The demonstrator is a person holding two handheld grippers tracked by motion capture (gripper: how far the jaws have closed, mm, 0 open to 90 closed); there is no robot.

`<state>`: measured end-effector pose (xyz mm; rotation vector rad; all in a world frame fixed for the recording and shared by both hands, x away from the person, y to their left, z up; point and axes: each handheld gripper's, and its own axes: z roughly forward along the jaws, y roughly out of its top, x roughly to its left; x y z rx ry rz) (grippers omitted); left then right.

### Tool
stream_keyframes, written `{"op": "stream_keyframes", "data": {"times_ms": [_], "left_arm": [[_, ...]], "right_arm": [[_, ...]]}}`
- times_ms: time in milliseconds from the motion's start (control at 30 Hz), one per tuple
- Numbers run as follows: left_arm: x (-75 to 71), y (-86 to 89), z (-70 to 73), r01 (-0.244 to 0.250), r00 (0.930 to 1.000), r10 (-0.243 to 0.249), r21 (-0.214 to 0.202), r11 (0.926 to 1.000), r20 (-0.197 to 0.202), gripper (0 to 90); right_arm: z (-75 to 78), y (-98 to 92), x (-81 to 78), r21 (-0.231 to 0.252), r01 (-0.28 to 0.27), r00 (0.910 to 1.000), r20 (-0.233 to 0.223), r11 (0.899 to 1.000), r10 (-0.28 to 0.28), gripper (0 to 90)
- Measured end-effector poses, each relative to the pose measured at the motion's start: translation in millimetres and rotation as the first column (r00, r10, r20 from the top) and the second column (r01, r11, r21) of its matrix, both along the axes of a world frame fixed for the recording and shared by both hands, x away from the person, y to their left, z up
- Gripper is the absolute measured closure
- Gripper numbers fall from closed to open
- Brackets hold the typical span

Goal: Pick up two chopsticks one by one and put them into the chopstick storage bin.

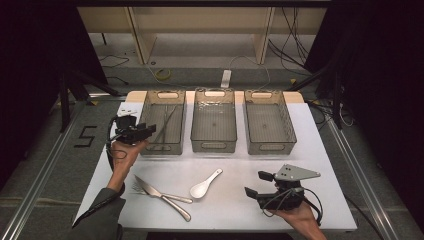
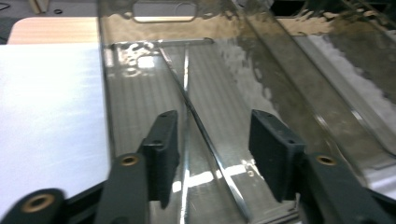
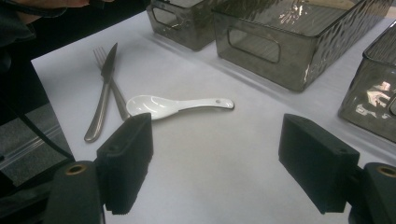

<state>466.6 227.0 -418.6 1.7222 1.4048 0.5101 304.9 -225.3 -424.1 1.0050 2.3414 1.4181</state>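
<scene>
While the left claw hovers at the near end of the left bin, its jaws stand released, with two thin metal chopsticks lying crossed on the bin floor just beyond and below the pads, untouched. Well apart on the white surface, the right claw is also released and grasps nothing; ahead of it lie a white spoon, a knife and a fork.

Black grippers, 2 fingers each, brass-coloured screws; trailing cables; dark grey sleeve.
</scene>
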Motion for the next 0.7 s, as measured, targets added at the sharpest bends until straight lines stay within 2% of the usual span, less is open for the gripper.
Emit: {"op": "stream_keyframes", "data": {"times_ms": [133, 333, 567, 700], "left_arm": [[-4.7, -7.2, 3.9, 0.053, 0.9986, -0.053, -0.012, 0.9985, -0.002, 39.7], [-16.2, -16.1, 10.4, 0.110, 0.9938, -0.110, -0.025, 0.9936, 0.014, 30.9], [-27.6, -29.6, 18.7, 0.202, 0.9795, -0.201, -0.043, 0.9785, 0.011, 26.4], [-32.7, -40.7, 20.1, 0.245, 0.9694, -0.245, -0.022, 0.9693, -0.009, 23.7]], "right_arm": [[0.4, -1.2, -0.5, 0.001, 0.004, 1.0000, 0.002, 1.000, -0.004, 27.1], [1.4, -3.5, -1.0, 0.009, 0.015, 0.9998, 0.011, 1.000, -0.016, 27.1], [1.6, -4.6, -1.2, 0.012, 0.034, 0.9993, 0.018, 0.999, -0.034, 27.1], [1.7, -5.1, -1.8, 0.011, 0.038, 0.9990, 0.023, 0.999, -0.038, 27.1]]}}
